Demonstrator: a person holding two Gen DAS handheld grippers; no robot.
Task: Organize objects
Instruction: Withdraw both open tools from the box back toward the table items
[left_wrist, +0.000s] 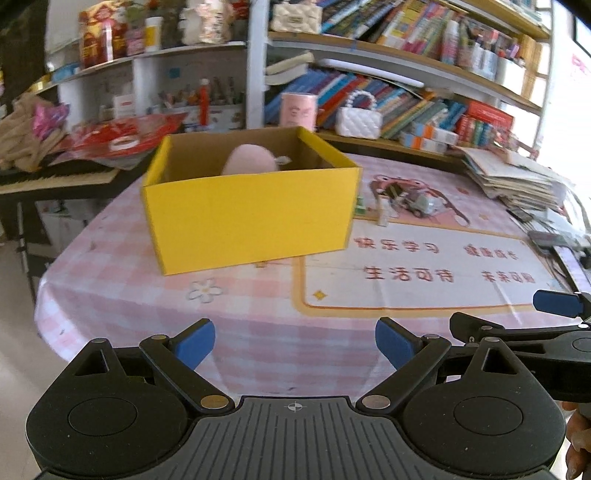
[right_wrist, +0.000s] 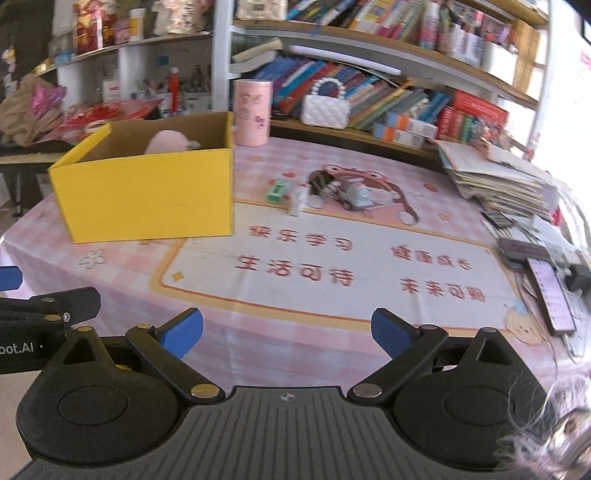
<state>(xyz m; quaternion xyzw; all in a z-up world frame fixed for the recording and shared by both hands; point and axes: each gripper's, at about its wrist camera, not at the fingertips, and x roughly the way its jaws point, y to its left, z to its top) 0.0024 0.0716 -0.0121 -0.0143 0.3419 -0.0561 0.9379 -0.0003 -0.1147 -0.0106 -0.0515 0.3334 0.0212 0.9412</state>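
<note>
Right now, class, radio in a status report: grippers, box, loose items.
Left gripper open, empty. Right gripper open, empty. Yellow box holds pink toy. Small toys loose on tablecloth; path clear.

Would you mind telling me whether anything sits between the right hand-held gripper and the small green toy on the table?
Nothing visible does. The open right hand-held gripper faces bare pink checked tablecloth up to the small green toy; the yellow cardboard box stands off to the left.
</note>
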